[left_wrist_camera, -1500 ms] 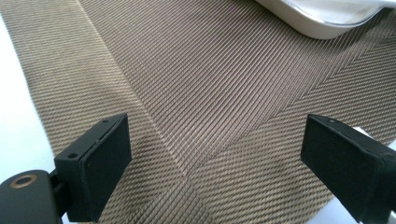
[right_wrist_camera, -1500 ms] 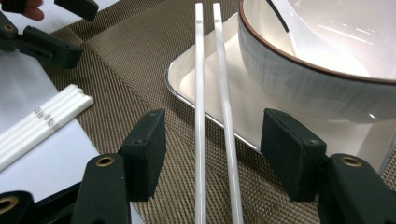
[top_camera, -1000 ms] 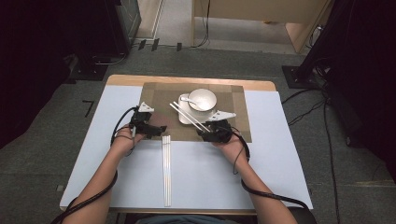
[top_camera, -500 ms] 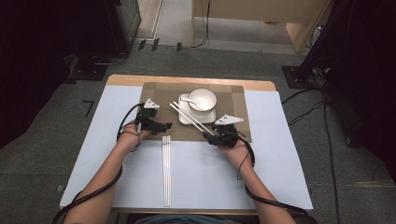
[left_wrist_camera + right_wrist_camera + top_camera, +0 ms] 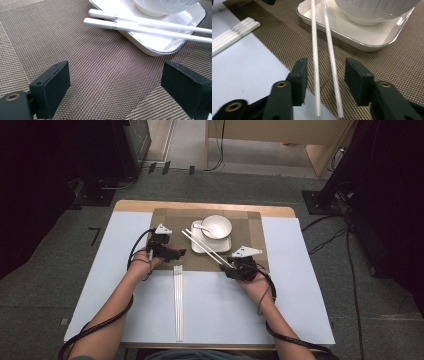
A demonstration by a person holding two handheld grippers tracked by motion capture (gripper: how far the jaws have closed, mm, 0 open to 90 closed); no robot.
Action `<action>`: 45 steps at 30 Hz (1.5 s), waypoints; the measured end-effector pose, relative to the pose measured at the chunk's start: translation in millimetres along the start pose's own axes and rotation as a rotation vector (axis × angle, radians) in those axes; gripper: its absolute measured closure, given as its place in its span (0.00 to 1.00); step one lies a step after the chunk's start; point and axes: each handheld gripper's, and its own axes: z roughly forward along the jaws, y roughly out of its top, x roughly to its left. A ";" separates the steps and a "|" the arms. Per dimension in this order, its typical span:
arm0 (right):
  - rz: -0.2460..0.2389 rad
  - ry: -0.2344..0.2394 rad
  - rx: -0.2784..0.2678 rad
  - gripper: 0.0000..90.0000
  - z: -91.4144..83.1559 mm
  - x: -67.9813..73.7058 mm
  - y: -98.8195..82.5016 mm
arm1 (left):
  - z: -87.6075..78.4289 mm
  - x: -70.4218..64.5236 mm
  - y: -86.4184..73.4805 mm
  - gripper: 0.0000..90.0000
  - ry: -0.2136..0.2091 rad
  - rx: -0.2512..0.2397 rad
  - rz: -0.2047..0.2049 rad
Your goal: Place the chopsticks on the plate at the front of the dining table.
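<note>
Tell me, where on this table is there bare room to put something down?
The white sheet lies bare right of the right gripper, and at the front between the forearms, beside the strips. The mat has a bare corner behind the left gripper. It is crowded around the plate, bowl and chopsticks.

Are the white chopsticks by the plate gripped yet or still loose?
Still loose. The right hand-held gripper has just been closing around the chopsticks, but gaps remain beside both pads; their far ends rest on the plate.
</note>
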 end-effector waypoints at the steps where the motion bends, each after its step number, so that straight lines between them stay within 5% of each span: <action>1: -0.011 -0.001 -0.002 0.64 -0.1 0.3 0.2 | 0.0 -0.1 -0.2 0.09 0.000 0.001 0.001; 7: -0.054 -0.007 0.005 0.72 1.1 3.8 0.6 | 0.2 -0.8 -0.8 0.09 0.011 0.006 0.010; 15: -0.033 -0.014 0.013 0.87 2.4 4.9 1.4 | -0.3 -0.9 -1.4 0.09 0.011 0.008 0.010; 45: 0.010 -0.041 0.010 0.90 28.6 5.8 24.9 | -11.7 -11.4 -19.2 0.09 0.036 0.008 0.002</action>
